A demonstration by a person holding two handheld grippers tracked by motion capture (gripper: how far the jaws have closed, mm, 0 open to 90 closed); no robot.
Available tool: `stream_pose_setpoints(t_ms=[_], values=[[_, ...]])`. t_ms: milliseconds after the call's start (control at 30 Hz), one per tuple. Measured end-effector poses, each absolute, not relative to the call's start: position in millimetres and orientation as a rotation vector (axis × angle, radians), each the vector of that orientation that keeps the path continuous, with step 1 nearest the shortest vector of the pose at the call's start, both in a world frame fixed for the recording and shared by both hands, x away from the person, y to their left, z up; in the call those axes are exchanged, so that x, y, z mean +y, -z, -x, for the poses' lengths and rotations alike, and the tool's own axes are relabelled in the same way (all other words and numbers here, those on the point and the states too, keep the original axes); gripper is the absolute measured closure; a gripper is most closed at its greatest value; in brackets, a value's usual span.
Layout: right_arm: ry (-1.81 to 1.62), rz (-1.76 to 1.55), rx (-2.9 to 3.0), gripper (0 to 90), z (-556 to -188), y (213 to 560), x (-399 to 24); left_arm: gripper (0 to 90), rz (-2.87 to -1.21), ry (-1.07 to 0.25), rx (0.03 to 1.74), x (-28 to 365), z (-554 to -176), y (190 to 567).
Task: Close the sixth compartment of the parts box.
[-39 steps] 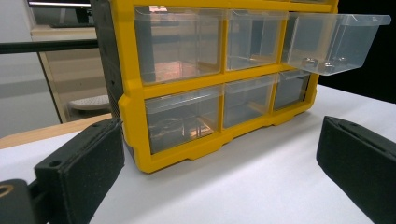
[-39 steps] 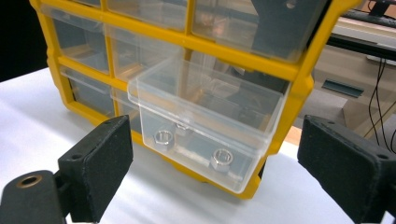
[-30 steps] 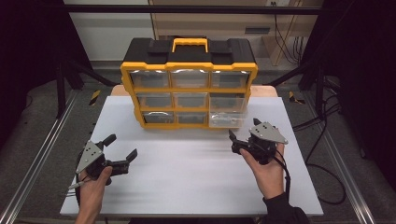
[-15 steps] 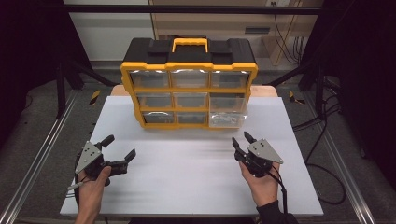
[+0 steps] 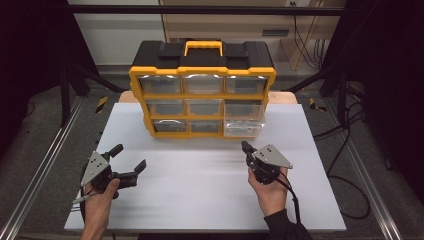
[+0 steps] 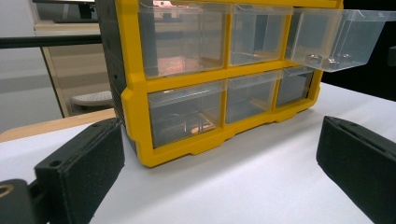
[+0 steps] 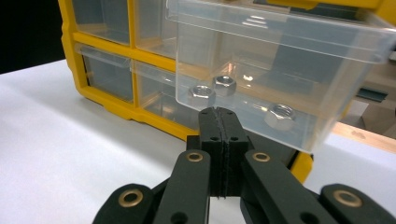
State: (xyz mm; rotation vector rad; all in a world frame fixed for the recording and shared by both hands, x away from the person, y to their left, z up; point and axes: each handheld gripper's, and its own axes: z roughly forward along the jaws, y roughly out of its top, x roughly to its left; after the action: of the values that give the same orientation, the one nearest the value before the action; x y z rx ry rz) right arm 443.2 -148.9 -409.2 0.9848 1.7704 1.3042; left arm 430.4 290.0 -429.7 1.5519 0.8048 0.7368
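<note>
Drawer [image 5: 243,118] of clear plastic, the right-hand one in the middle row, stands pulled out from the yellow and black organiser [image 5: 202,89] at the far side of the white table [image 5: 200,195]. In your right gripper view it juts toward you above the jaw tips, and three metal nuts [image 7: 201,94] lie on its floor: two close together at the left, one apart at the right.

Your right gripper [image 5: 246,147] sits just in front of that drawer, below its front edge and not touching it. Its jaws have just been closing and now meet pad to pad with nothing between them, as your right gripper view [image 7: 218,116] shows plainly. Your right hand [image 5: 269,192] holds the tool low over the table, pointing toward the cabinet's lower right corner.

Your left gripper [image 5: 129,160] rests near the table's front left, well apart from the organiser. Its jaws stand wide, one pad [image 6: 79,168] at the left of its view and the other at the right, with bare table between them. Your left hand [image 5: 100,200] grips the handle from below.

The other eight drawers sit flush in their frame. The bottom left drawer [image 6: 184,119] holds something small that you cannot make out through the plastic. A yellow carry handle [image 5: 203,47] lies flat on the organiser's black top.
</note>
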Motion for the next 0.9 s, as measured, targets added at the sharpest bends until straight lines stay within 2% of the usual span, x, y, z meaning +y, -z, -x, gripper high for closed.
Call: stream_pose_setpoints(t_ms=[900], values=[[-1.206, -1.106, 1.776, 90.0, -476.3, 408.2, -141.7, 0.8, -1.538, -0.737, 0.782, 287.9, -428.3, 425.4]])
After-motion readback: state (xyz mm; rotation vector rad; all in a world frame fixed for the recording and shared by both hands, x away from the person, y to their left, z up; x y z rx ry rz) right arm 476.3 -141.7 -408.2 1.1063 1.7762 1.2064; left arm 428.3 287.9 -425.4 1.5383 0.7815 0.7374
